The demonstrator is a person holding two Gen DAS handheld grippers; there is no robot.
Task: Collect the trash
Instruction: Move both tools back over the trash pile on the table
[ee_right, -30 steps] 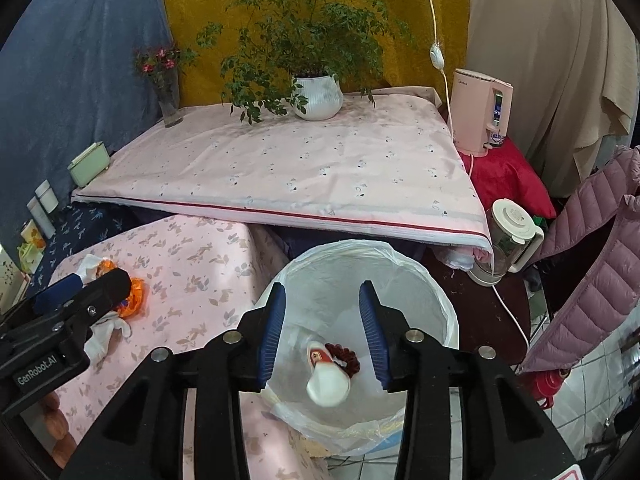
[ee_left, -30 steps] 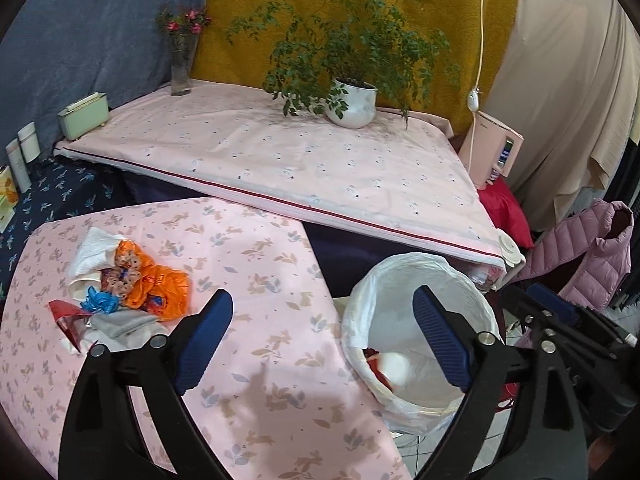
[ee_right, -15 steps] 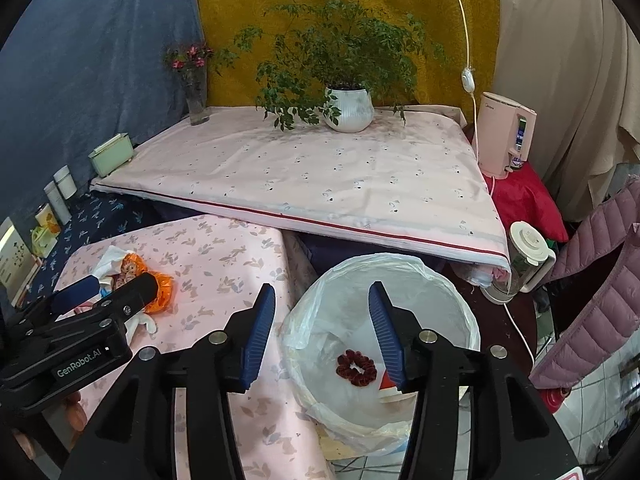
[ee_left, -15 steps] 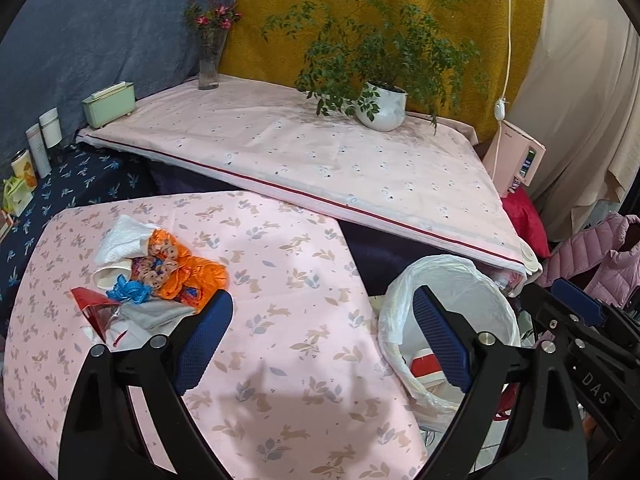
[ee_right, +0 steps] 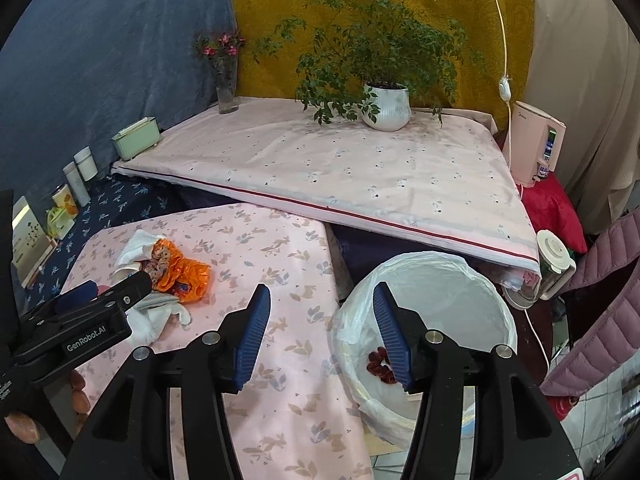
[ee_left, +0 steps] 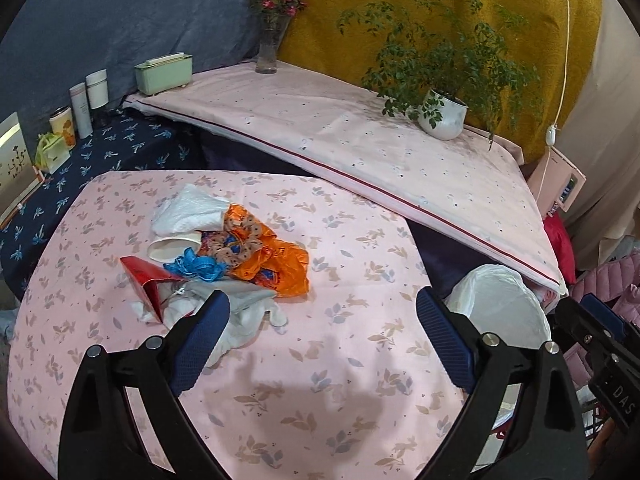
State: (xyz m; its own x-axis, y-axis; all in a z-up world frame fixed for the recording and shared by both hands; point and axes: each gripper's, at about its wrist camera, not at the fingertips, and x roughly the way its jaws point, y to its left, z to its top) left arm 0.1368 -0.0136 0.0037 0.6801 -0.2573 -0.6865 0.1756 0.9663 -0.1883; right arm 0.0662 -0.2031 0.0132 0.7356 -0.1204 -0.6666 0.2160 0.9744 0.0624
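Observation:
A pile of trash (ee_left: 224, 256) lies on the pink floral table (ee_left: 320, 360): white paper, an orange wrapper (ee_left: 280, 268), a blue ribbon, a red carton (ee_left: 148, 280), grey and white cloth. It also shows in the right wrist view (ee_right: 168, 276). My left gripper (ee_left: 320, 340) is open and empty, just in front of the pile. A white-lined bin (ee_right: 436, 312) stands right of the table, with a dark red scrunchie (ee_right: 378, 364) inside. My right gripper (ee_right: 320, 336) is open and empty over the table's edge beside the bin's rim.
A higher bed-like surface (ee_right: 340, 168) behind holds a potted plant (ee_right: 384, 100), a flower vase (ee_right: 226, 84) and a green box (ee_right: 134, 142). Bottles and cards stand on a dark blue cloth (ee_left: 100, 152) at left. A pink appliance (ee_right: 536, 144), kettle and purple jacket are at right.
Both grippers have swung left, away from the bin and toward the trash pile. My right gripper has opened wider. A white cup fell deeper into the bin and is now hidden.

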